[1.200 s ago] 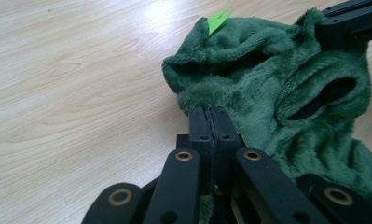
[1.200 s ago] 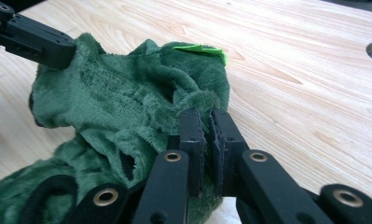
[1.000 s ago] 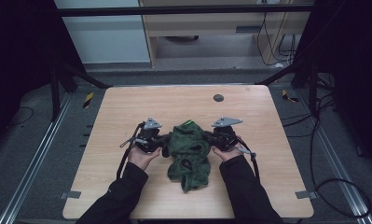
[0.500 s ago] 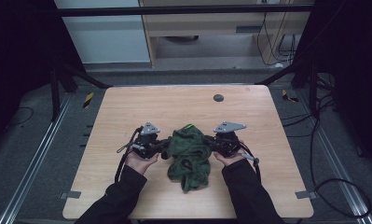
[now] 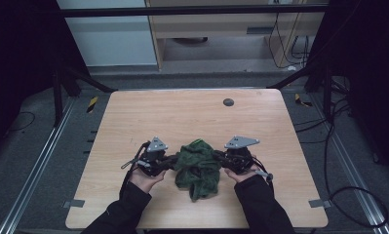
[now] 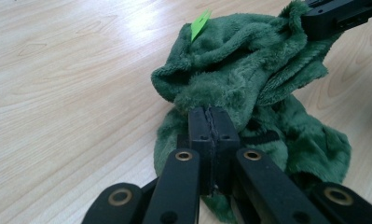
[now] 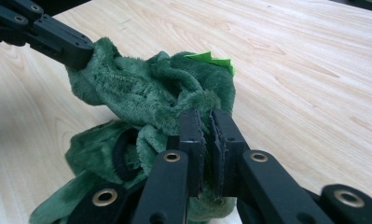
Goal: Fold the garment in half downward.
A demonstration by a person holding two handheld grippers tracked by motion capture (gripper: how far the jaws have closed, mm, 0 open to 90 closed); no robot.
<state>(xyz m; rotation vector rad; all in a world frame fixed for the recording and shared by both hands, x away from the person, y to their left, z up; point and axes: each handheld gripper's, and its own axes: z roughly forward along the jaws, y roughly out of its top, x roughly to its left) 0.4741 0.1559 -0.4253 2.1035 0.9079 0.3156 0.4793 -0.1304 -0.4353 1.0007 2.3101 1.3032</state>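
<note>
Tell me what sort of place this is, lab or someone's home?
Most likely a lab or recording workspace, not a home. A bare wooden table stands inside a dark metal frame, loose cables trail over grey carpet, and yellow-black hazard tape marks the floor. Both hand-held grippers pinch a green fleece cloth.

From my end the green fleece garment (image 6: pixel 249 88) is so bunched up I can't tell what it is. Its bright green tag (image 6: pixel 200 22) is too small to read, and the small dark disc (image 5: pixel 228 102) stays unidentifiable.
</note>
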